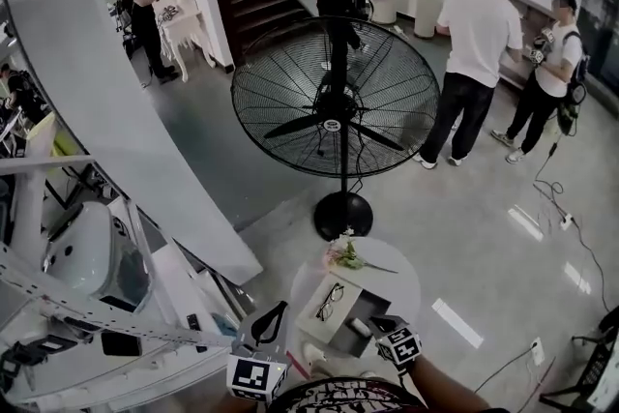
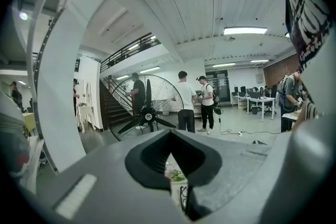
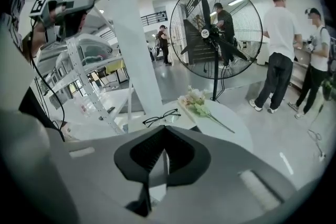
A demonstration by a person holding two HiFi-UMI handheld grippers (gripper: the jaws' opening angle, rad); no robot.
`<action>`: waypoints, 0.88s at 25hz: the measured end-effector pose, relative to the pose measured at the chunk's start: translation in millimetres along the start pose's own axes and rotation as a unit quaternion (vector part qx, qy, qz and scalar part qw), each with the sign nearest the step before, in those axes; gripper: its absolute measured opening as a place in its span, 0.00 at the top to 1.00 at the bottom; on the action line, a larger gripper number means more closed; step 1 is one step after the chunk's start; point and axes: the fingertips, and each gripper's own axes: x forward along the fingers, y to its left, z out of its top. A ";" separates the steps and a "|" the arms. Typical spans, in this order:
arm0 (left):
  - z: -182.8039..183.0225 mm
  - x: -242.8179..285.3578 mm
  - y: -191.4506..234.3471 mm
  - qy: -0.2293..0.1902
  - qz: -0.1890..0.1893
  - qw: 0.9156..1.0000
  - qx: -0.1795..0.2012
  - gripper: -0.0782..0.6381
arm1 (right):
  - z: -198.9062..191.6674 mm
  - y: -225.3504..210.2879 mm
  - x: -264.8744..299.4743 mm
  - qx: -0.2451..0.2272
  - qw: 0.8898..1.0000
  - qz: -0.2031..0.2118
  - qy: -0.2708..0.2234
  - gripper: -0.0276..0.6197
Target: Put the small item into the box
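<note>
1. The right gripper (image 1: 380,324) is hovering above the near edge of the box (image 1: 370,308) on the round white counter (image 1: 398,278). Its fingers are pressing fully together with nothing between them, so it is carrying no load.
2. The left gripper (image 1: 280,308) is hanging just off the counter's near-left rim and pointing towards the box. Its fingers are also meeting at the tips and gripping nothing. It is probably standing by as a spare hand, out of the right one's way.
3. The small item (image 1: 360,327), as I am reading it, is the pale speck lying in the dark open half of the box, just beside the right fingers. It is too small to be sure of, but if that reading is right, the placing is looking done.
4. The glasses (image 1: 329,302) are resting on the box's pale half, likely its opened lid. The flowers (image 1: 343,256) are lying at the counter's far side. Neither is blocking the open compartment.
</note>
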 end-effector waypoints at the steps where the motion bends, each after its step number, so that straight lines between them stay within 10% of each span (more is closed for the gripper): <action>1: 0.0 -2.4 -3.5 -0.003 0.002 1.000 -0.002 0.89 | 4.3 0.7 -7.5 0.002 1.000 0.000 -0.006 0.91; 22: 1.8 -39.0 -90.4 -0.007 0.033 0.999 -0.015 0.89 | 83.7 31.0 -155.9 -0.043 0.990 0.063 -0.121 0.91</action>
